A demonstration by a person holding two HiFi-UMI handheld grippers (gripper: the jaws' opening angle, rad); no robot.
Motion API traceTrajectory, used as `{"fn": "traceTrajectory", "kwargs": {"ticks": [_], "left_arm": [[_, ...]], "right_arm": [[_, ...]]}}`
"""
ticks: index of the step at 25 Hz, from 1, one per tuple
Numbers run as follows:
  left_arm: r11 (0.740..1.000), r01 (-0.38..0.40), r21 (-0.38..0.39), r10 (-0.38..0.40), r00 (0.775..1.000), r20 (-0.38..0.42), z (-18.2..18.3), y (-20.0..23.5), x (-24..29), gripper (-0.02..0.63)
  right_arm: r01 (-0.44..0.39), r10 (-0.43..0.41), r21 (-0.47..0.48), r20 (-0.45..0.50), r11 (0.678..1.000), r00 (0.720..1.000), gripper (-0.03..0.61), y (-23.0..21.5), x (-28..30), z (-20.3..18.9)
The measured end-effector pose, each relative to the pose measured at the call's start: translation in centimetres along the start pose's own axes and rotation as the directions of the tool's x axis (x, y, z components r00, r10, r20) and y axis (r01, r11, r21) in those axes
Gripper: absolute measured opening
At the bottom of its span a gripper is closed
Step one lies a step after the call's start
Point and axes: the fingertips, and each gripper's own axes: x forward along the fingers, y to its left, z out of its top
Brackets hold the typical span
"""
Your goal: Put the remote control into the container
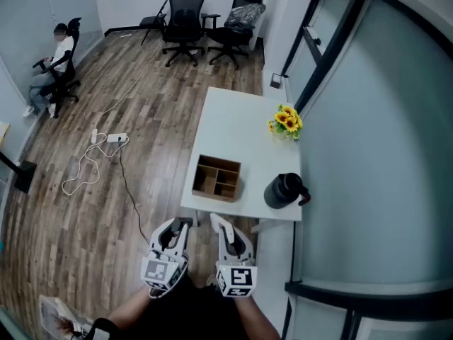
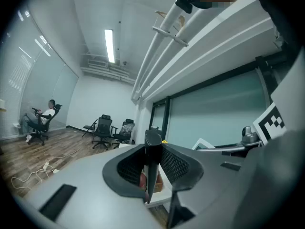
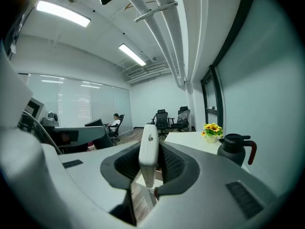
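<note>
Grips a black remote control edge-on in the left tool and a white remote control in the right tool, hovers just short of the tabletop, apart from the seemingly empty wooden container; apparently leaves both insertions pending.

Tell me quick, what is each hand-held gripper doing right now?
Left hand-held gripper: closed on a black remote.
Right hand-held gripper: closed on a white remote.
</note>
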Motion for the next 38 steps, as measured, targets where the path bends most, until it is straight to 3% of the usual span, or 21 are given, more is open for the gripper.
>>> {"fn": "traceTrajectory", "kwargs": {"ticks": [18,31,38], "left_arm": [[1.0,-0.006,-0.002,0.006,1.0,0.012,0.3,0.6,-0.1,0.101],[1.0,0.026,-0.008,-0.026,1.0,0.009,0.3,2.8,0.8,0.102],[0.997,0.083,-0.005,-0.083,0.996,0.014,1.0,4.4,2.0,0.102]], "right_arm": [[-0.029,0.029,-0.007,0.03,1.0,0.999,0.091,0.9,0.4,0.9],[0.019,-0.019,-0.021,0.029,1.0,0.999,0.091,1.8,1.8,0.7],[0.064,-0.064,-0.008,0.037,0.998,0.997,0.091,2.5,3.3,0.9]]}}
